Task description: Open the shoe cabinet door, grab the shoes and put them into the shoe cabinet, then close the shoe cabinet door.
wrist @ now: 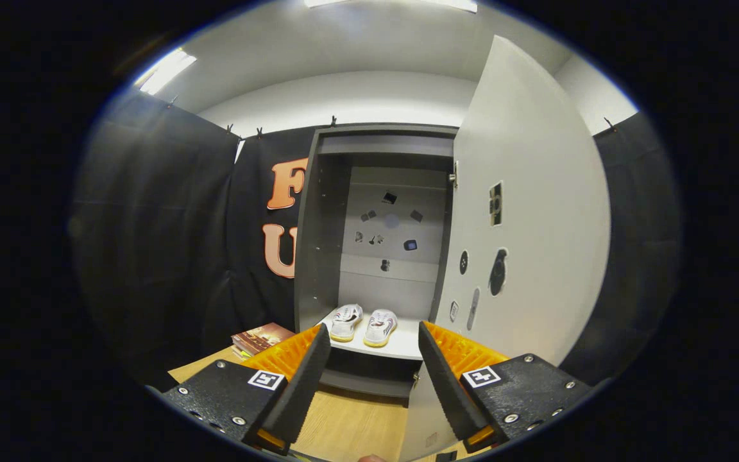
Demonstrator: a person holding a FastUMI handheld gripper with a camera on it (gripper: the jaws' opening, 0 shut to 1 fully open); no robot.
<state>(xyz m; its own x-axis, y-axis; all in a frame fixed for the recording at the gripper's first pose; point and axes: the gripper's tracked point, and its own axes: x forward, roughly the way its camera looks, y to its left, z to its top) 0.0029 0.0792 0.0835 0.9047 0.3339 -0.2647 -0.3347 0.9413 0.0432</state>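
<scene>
The grey shoe cabinet (318,224) stands ahead with its white door (530,212) swung open to the right. A pair of white shoes (363,323) sits side by side on the cabinet's white shelf (405,346), toes toward me. My gripper (374,337) is open and holds nothing. The shoes lie just beyond the gap between its fingertips. The open door's inner face is close to the right finger (446,378).
Small stickers dot the cabinet's back panel (392,224) and the door's inner face. A stack of books (260,338) lies on the wooden floor (350,423) left of the cabinet. Black cloth walls close in on both sides.
</scene>
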